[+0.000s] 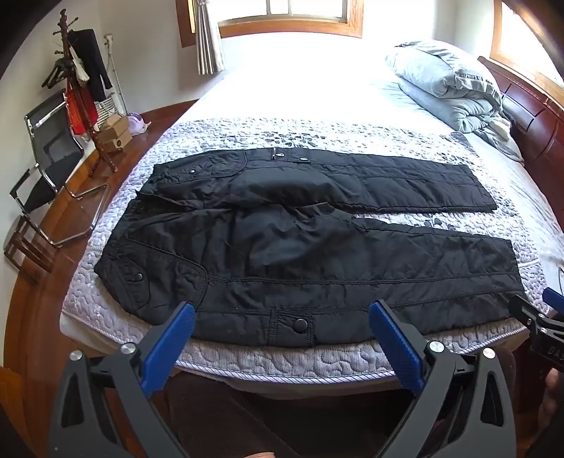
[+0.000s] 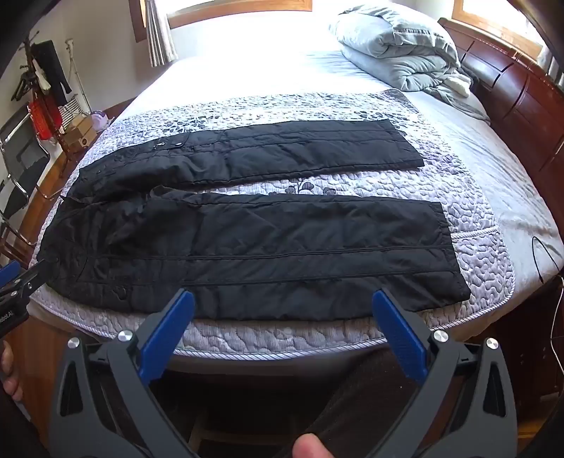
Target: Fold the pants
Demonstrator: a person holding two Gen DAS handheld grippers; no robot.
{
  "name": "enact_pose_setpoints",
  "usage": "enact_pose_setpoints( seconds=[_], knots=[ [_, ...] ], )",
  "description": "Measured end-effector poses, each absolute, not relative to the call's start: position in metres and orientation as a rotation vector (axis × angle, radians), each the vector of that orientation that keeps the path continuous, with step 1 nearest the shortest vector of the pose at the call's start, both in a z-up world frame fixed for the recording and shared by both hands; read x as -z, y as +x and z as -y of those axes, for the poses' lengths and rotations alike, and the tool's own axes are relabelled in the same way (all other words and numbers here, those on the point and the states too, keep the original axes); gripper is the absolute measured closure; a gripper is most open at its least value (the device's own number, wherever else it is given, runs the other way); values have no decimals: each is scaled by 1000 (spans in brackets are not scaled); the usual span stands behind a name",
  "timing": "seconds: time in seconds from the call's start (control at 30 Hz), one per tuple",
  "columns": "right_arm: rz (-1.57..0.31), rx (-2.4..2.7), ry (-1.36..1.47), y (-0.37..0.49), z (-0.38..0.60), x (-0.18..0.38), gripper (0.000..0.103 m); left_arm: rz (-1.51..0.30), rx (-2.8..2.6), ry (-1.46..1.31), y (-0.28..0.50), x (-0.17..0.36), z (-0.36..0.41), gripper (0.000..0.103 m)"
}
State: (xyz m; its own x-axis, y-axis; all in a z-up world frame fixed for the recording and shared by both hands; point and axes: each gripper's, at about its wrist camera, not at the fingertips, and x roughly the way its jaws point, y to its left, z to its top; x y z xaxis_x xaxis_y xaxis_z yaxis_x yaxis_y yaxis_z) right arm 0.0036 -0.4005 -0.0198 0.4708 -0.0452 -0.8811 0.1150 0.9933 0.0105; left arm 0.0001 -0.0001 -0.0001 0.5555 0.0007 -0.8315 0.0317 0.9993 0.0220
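- Left gripper [image 1: 281,310], black frame with blue ribbed pads: jaws spread wide, nothing between them. It hangs above the near edge of the bed, tilted downward, apart from the cloth.
- Right gripper [image 2: 283,297], same build: jaws likewise spread wide and empty, poised over the near edge beside the lower part of the near leg. Its tip also shows at the right border of the left wrist view.
- A fingertip [image 2: 310,447] of the person shows at the bottom of the right wrist view.
- Pale grey quilted bed cover with dark floral print [image 1: 268,359]: it covers the near part of the mattress and carries the garment.
- Black padded quilted pants [image 1: 299,253]: laid flat and unfolded across the cover, waist to the left, cuffs to the right. Both legs lie apart, with a strip of cover showing between them. The near leg runs along the bed edge; a snap-button tab sits at its near hem line. Cloth is rumpled around the crotch.
- Folded light grey duvet [image 1: 447,84]: piled at the far right, near the dark red wooden headboard [image 1: 535,116], well apart from the pants.
- Wooden coat stand hung with clothes [image 1: 81,91]: on the floor at the far left, beside a black and chrome chair [image 1: 53,165].
- Wood-framed window [image 1: 292,17]: on the far wall, strongly sunlit.
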Motion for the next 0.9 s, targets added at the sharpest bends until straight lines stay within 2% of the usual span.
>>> enact_pose_setpoints(
  seconds=[0.9],
  knots=[
    [-1074, 98, 69, 5, 400, 21, 2, -962, 16, 52, 0, -5, 3, 3]
  ],
)
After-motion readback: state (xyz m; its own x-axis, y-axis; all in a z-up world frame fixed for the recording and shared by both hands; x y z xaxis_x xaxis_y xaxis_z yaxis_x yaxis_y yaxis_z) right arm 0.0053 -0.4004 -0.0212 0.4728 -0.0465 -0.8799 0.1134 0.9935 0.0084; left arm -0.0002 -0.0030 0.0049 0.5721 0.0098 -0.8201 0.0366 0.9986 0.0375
